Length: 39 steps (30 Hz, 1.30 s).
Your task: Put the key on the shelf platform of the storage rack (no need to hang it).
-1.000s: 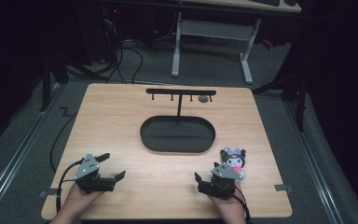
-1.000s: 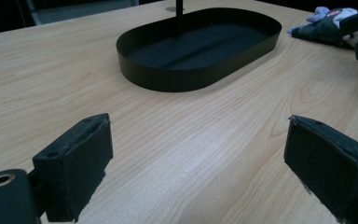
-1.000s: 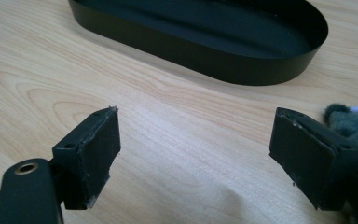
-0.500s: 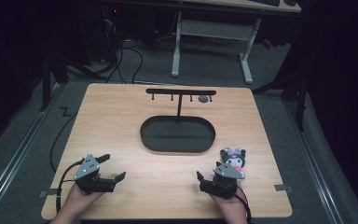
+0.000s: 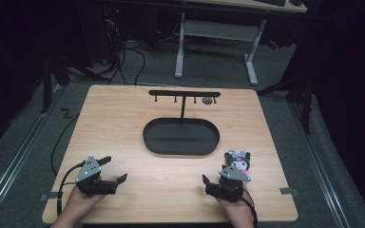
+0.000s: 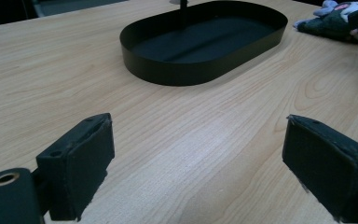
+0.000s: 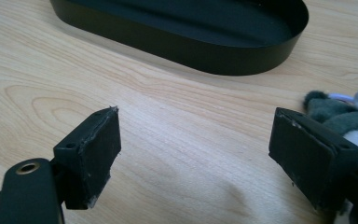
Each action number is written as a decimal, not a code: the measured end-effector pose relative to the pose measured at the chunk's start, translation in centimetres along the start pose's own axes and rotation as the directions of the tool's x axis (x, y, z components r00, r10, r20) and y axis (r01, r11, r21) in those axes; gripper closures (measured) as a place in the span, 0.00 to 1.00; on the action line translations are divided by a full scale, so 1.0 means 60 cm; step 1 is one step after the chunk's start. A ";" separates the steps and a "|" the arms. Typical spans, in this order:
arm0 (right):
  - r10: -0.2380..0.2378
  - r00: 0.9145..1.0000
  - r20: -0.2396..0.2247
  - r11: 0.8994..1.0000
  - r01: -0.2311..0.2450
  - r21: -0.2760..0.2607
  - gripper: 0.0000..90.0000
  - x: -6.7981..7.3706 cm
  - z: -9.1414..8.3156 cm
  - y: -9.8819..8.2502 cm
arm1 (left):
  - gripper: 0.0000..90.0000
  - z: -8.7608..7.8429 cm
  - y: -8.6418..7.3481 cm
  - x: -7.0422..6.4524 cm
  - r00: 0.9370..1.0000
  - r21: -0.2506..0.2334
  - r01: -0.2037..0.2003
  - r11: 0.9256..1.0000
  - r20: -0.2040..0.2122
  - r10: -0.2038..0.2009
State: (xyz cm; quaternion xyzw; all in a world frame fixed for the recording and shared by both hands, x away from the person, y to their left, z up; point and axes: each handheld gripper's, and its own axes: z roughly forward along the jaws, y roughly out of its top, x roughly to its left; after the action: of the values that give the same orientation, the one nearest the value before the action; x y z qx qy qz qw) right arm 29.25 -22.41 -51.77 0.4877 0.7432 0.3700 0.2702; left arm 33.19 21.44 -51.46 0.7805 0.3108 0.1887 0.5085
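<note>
I am holding both tools low over the near edge of the tabletop (image 5: pixel 123 123), and both are standing wide apart with nothing between their jaws. The right tool (image 5: pixel 217 179) is the one closest to the work: the plush toy (image 5: pixel 237 160), a small grey and white thing with dark ears, is lying on the wood just beyond and slightly to the right of it, between my hand and the black oval tray (image 5: pixel 180 137). In the right gripper view the plush toy (image 7: pixel 340 114) is sitting partly behind the right-hand pad (image 7: pixel 307 149), so I am not lined up on it.

To do this reach well, I judge that I should be swinging the right tool a little to the right first, so the toy falls midway between the two pads, then easing forward and down until the pads straddle its body rather than an ear. It is soft, so I expect it to squash and possibly slide on the smooth wood; closing slowly and low should keep it from skating away. The left tool (image 5: pixel 110 172) is resting well apart on the other side, open, and I would leave it there, clear of the tray and the hook stand (image 5: pixel 184 97) behind it.
</note>
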 end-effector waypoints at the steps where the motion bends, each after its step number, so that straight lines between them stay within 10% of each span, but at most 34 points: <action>1: 0.001 1.000 0.001 1.000 -0.001 0.000 0.19 -0.002 -0.001 0.001 | 0.11 -0.001 0.000 0.000 1.000 0.001 -0.002 1.000 -0.001 0.002; 28: 0.007 0.999 -0.048 0.997 -0.004 0.074 0.18 0.007 0.001 0.008 | 0.01 -0.005 0.013 -0.008 0.999 0.019 -0.017 1.000 -0.042 0.018; 39: -0.021 0.996 -0.083 0.979 0.037 0.200 0.19 0.009 -0.001 0.039 | 0.04 0.005 0.007 -0.007 0.998 0.049 -0.043 0.998 -0.039 0.045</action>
State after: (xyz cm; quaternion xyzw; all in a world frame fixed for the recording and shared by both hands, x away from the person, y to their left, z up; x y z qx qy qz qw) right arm 30.25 -21.36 -49.83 0.4862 0.7941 0.3083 0.1947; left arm 33.21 20.84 -51.21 0.7951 0.3081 0.2082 0.4791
